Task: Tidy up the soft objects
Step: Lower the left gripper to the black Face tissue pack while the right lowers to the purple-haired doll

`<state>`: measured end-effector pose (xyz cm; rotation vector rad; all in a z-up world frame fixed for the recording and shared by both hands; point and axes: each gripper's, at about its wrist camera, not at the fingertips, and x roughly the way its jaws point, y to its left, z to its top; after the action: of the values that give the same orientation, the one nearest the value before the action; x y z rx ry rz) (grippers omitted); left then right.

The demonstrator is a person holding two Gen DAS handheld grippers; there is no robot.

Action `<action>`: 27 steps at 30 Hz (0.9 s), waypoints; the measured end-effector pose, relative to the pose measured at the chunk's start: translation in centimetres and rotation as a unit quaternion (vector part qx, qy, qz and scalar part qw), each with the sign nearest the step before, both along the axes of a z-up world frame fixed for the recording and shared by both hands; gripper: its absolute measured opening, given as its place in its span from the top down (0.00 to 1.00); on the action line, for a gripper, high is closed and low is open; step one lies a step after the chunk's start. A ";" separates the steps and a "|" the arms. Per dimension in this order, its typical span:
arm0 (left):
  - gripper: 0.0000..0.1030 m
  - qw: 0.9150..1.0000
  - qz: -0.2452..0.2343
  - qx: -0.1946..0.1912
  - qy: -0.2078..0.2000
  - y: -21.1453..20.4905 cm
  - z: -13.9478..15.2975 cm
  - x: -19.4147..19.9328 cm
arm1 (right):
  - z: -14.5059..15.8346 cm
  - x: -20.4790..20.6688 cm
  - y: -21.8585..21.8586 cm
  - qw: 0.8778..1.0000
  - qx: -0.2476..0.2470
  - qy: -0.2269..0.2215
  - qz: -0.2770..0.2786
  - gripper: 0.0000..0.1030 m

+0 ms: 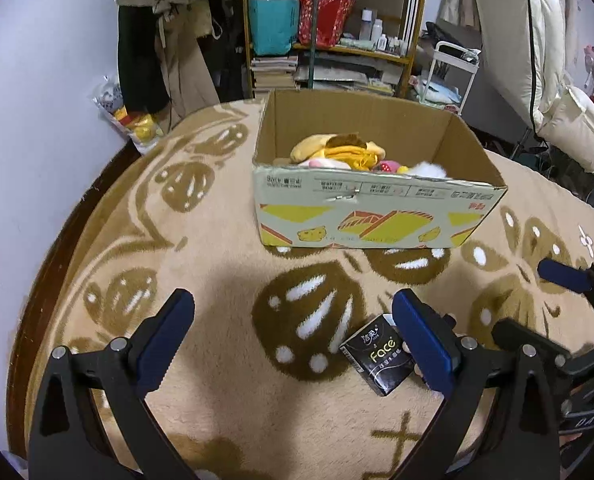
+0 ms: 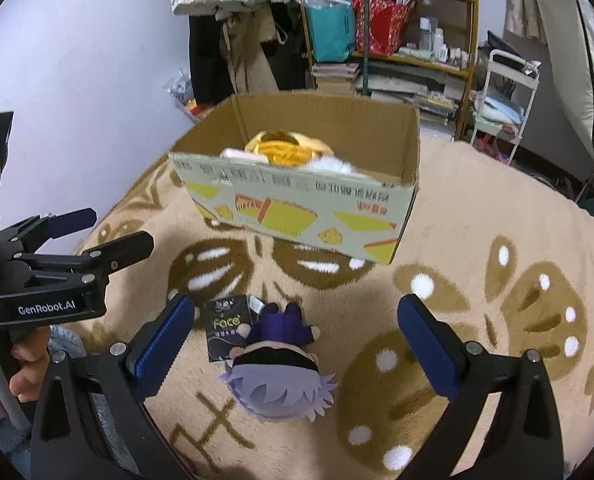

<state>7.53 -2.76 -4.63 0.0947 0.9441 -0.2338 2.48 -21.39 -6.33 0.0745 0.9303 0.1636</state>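
Blanket [image 2: 477,208] doll [image 2: 277,372], right view only

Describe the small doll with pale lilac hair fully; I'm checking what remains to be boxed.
The small plush doll with pale lilac hair lies on the beige and brown patterned fleece blanket, outside the open cardboard box. It looks soft and stuffed, with spiky hair, a black band across the head and a dark purple body pointing toward the box. Its side meets the black tissue packet. The open right tool straddles it without visible contact.
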 end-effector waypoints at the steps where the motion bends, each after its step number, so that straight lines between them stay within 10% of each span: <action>1: 0.05 1.000 0.001 -0.002 0.004 -0.1 -0.3 0.2 | -0.4 0.2 0.0 1.000 0.000 0.007 0.001 0.00; 27: 0.05 0.993 -0.017 -0.031 0.114 -2.5 -6.8 3.1 | -7.3 2.8 2.8 0.986 -0.037 0.151 0.060 0.00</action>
<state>10.61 -5.30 -11.45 0.0279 1.1628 -0.3099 5.25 -18.55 -13.65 -0.0265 1.2432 0.2334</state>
